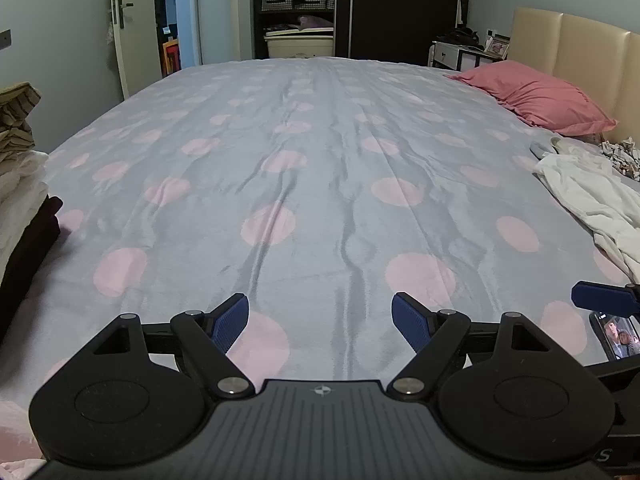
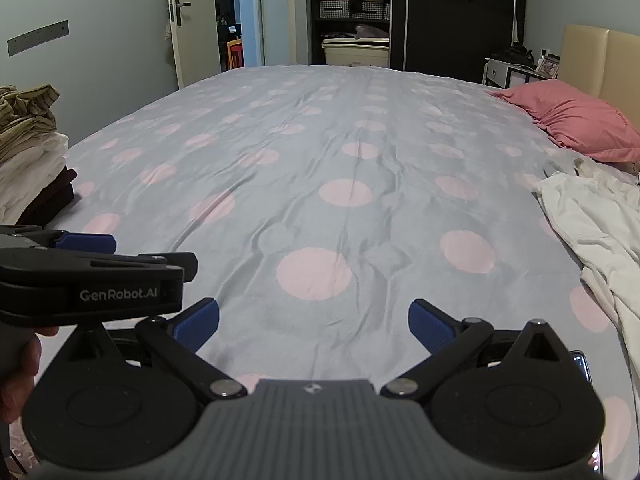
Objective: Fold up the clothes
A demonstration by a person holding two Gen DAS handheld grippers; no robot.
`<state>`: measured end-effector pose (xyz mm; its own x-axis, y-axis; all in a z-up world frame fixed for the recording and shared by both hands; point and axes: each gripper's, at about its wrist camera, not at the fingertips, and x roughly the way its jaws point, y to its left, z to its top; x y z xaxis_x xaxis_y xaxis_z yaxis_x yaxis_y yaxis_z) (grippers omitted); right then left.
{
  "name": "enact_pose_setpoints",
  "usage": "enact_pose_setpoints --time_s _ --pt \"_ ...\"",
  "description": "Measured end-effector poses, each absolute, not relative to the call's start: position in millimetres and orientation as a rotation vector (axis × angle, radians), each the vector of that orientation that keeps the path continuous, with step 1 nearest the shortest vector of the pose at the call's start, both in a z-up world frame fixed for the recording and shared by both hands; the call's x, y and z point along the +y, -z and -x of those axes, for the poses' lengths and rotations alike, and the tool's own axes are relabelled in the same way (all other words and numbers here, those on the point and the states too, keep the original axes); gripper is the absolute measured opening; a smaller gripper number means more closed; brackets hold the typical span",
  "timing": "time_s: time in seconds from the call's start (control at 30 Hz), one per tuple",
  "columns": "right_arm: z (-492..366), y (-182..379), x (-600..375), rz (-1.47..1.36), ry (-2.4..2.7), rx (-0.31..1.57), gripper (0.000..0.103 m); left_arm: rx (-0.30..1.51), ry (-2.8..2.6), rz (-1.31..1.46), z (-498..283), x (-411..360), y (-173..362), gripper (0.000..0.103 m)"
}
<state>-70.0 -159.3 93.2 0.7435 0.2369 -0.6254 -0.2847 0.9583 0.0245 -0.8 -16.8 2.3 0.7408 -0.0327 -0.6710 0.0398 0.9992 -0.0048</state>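
Both claws hover low over a wide bed covered by a grey sheet with large pink dots point(image 1: 320, 152), and both are spread wide with nothing between their blue ribbed pads. The left claw point(image 1: 320, 322) faces down the wrinkled middle of the sheet; the right claw point(image 2: 314, 326) sits just beside it, and each shows at the edge of the other's view. A hand point(image 2: 18, 376) grips the left tool's handle at the left edge of the right wrist view. The clothes lie in two places, well apart. A crumpled white garment point(image 2: 592, 232) sprawls loose on the right side of the bed, near a pink ruffled pillow point(image 1: 540, 98) set against a cream padded headboard point(image 1: 576, 44). On the left side stands a stack of folded clothes point(image 2: 28, 160), white and dark pieces below, a rumpled olive striped one on top. A smartphone with a lit screen point(image 1: 616, 334) lies on the sheet close to the right claw.
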Motion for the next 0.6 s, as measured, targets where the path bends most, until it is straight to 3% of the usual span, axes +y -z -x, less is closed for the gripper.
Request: enact_pose_setpoints --time_s 0.6 --pt "70.3 -92.1 -157.5 0.074 -0.291 0.689 0.102 0.754 0.038 -0.003 1.6 -15.7 0.2 0.079"
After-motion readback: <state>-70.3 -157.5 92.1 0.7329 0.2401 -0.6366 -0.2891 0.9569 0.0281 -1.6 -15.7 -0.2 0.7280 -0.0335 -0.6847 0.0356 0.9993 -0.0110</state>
